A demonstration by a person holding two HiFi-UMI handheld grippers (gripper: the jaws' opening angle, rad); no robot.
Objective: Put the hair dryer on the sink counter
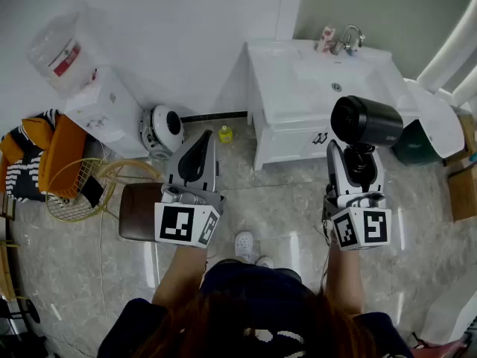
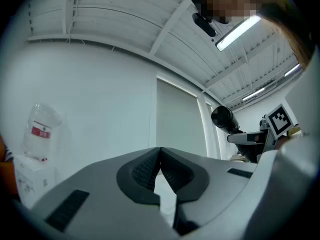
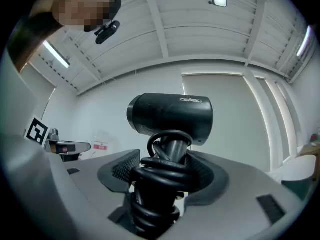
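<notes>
A black hair dryer [image 1: 366, 122] stands upright in my right gripper [image 1: 356, 168], which is shut on its handle where the black cord is wound round. In the right gripper view the hair dryer [image 3: 170, 119] fills the centre, its coiled cord [image 3: 162, 176] between the pads of the right gripper [image 3: 162, 174]. The white sink counter [image 1: 287, 95] lies ahead, and the dryer's head hangs in front of its right part. My left gripper [image 1: 197, 155] is raised at the left, shut with nothing in it; in its own view the left gripper [image 2: 160, 171] has its pads meeting at the tips.
A faucet [image 1: 348, 39] and a basin [image 1: 335, 77] sit on the counter. A dark green bin [image 1: 417, 142] stands to the right of the cabinet. A water dispenser [image 1: 93, 103], a round white appliance [image 1: 162, 129], a wire basket [image 1: 74, 189] and a brown stool [image 1: 139, 211] stand at the left.
</notes>
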